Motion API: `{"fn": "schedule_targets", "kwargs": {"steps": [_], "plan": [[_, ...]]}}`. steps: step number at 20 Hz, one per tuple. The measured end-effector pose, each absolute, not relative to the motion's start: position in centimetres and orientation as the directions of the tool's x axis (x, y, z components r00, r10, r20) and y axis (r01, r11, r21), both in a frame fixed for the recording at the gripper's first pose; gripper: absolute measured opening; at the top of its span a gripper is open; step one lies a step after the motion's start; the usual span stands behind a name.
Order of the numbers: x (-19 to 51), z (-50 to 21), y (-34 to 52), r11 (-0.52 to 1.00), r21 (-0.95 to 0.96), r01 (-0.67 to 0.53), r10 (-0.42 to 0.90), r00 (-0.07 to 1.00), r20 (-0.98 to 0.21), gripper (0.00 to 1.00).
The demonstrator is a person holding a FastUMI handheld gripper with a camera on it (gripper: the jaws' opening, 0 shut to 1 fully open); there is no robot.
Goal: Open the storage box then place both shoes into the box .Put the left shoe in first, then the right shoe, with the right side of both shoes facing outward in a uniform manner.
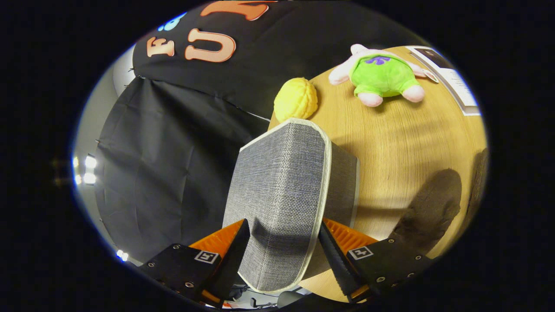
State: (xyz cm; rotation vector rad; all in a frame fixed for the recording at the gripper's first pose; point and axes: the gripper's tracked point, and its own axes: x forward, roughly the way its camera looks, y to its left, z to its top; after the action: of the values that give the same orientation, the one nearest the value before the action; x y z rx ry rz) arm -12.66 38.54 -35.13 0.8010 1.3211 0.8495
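The gripper [284, 242] is clamped on the grey fabric lid [282, 190] of the storage box — both fingers press its edges, the panel raised between them. Beyond it on the wooden table [403, 143] lie a yellow ball [296, 99] and a green plush toy [380, 76]; a dark shoe [429, 208] sits just right of the fingers.

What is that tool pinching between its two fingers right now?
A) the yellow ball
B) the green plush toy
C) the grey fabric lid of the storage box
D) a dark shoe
C: the tool has both fingers pressed against the grey fabric lid, one on each face, while the yellow ball, green plush toy and dark shoe lie apart on the wooden table.
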Motion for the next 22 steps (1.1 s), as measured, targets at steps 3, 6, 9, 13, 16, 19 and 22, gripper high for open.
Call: {"fn": "schedule_targets", "kwargs": {"steps": [3, 6, 9, 13, 16, 19, 22], "plan": [[-13.2, -35.0, 37.4, 0.494, 0.868, -0.054, 0.869, 0.026, -0.494, 0.79], [-12.8, -34.9, 36.4, 0.518, 0.853, -0.056, 0.855, 0.040, -0.517, 0.61], [-12.2, -34.3, 36.0, 0.546, 0.837, -0.046, 0.837, 0.076, -0.542, 0.36], [-11.4, -32.2, 36.2, 0.542, 0.837, -0.075, 0.840, 0.099, -0.534, 0.13], [-10.5, -30.1, 36.4, 0.544, 0.836, -0.072, 0.836, 0.123, -0.534, 0.04], [-9.5, -26.0, 37.5, 0.496, 0.860, -0.122, 0.865, 0.160, -0.476, 0.04], [-8.4, -21.6, 39.2, 0.449, 0.877, -0.169, 0.888, 0.197, -0.417, 0.05]]}}
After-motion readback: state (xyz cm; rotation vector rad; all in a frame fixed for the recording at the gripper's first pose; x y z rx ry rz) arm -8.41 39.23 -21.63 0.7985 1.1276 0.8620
